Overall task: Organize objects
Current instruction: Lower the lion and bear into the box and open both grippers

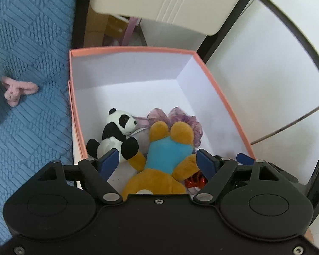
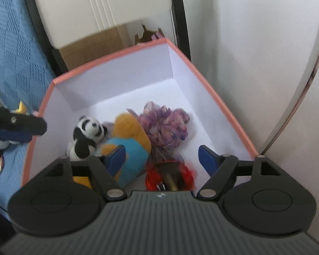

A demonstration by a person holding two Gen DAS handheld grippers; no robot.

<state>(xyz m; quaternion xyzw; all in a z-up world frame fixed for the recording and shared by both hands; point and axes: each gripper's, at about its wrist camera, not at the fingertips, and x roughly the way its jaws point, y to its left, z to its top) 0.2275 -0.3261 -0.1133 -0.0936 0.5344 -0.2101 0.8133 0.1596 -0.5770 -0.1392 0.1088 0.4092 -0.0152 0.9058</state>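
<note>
Hiding beneath the bear [image 1: 159,165], a red item [image 2: 170,176] stays unidentifiable.

pink box [image 1: 221,93] far half bare, toys crowd near end: panda [image 1: 117,131], orange plush [image 1: 161,159], purple scrunchie [image 2: 165,125]

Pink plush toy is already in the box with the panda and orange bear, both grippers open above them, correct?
Not quite: the pink plush toy lies on the blue blanket, outside the box, as the left wrist view shows. The rest holds.

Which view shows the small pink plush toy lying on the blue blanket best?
The left wrist view: the small pink plush toy lies in plain sight on the blue textured blanket. In the right wrist view, only a pink sliver shows behind the left claw.
</note>
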